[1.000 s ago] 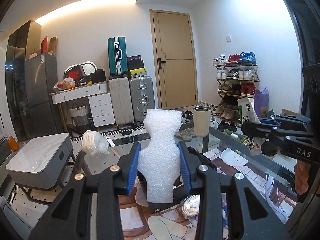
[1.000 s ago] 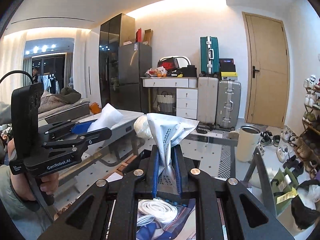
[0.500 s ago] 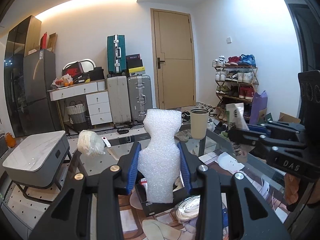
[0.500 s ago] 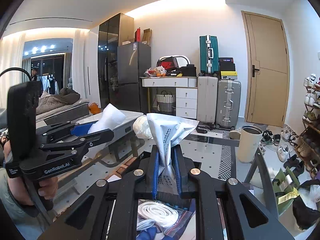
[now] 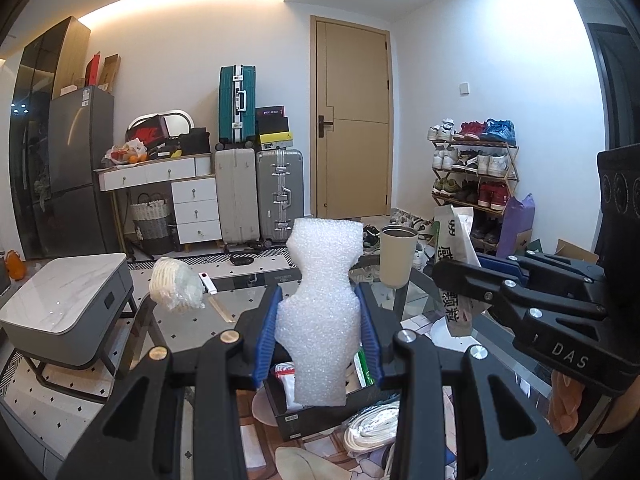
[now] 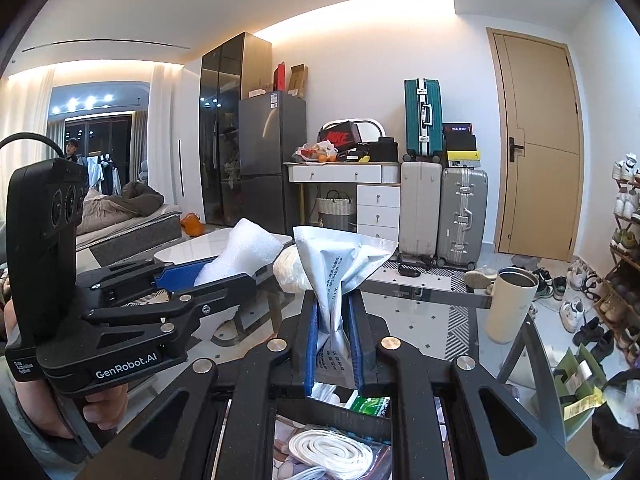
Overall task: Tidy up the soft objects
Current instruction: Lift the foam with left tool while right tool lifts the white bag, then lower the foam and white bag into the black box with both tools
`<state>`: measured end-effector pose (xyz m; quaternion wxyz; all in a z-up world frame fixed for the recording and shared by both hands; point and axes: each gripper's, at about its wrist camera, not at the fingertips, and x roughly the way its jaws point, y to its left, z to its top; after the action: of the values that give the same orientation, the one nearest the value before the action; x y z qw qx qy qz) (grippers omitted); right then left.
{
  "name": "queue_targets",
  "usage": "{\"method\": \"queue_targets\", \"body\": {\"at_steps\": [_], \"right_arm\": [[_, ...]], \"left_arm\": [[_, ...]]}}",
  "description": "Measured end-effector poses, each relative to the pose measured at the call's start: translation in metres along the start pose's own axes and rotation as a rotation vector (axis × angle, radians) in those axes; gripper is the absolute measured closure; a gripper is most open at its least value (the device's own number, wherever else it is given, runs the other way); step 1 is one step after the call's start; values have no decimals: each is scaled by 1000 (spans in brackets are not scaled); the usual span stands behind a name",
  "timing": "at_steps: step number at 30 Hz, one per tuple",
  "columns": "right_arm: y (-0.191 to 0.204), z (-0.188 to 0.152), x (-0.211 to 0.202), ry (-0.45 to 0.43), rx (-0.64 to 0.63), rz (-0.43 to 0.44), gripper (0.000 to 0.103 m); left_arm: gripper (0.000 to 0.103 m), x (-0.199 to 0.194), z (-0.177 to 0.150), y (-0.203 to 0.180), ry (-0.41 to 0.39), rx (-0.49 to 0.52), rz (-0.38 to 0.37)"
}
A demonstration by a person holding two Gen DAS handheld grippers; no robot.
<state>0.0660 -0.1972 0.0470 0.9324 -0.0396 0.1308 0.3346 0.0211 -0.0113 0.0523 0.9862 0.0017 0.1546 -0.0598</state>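
Note:
My left gripper (image 5: 318, 332) is shut on a white foam wrap sheet (image 5: 322, 300), held upright above a black open box (image 5: 316, 408) on the glass table. My right gripper (image 6: 333, 336) is shut on a white printed plastic pouch (image 6: 340, 268), also held up over the box (image 6: 332, 404). The right gripper shows in the left wrist view (image 5: 452, 276) at the right, with the pouch (image 5: 454, 248) in it. The left gripper shows in the right wrist view (image 6: 224, 272) at the left, holding the foam (image 6: 244, 248). A bagged coil of white rope (image 6: 332, 450) lies below.
A beige tumbler (image 5: 397, 256) stands on the glass table (image 5: 240, 304) behind the box. A bagged white bundle (image 5: 174, 286) lies at the table's far left. A low grey side table (image 5: 60, 312) stands left. Suitcases, drawers, a door and a shoe rack line the back.
Both grippers keep their hold. The right gripper with the pouch has shifted left, closer to the left gripper. The view has tipped down a little toward the black box.

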Motion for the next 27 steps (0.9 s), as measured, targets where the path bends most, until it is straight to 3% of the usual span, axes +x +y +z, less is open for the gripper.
{"method": "queue_targets", "body": {"at_steps": [9, 17, 23, 27], "right_arm": [[-4, 9, 16, -1, 17, -32, 90], [-11, 14, 59, 39, 39, -70, 90], [-17, 14, 92, 87, 48, -78, 90], [-18, 8, 107, 152, 57, -73, 90]], "left_arm": [[67, 24, 3, 6, -17, 16, 59], [67, 55, 4, 13, -45, 37, 86], [67, 68, 3, 20, -14, 15, 83], [67, 83, -1, 23, 76, -7, 65]]}}
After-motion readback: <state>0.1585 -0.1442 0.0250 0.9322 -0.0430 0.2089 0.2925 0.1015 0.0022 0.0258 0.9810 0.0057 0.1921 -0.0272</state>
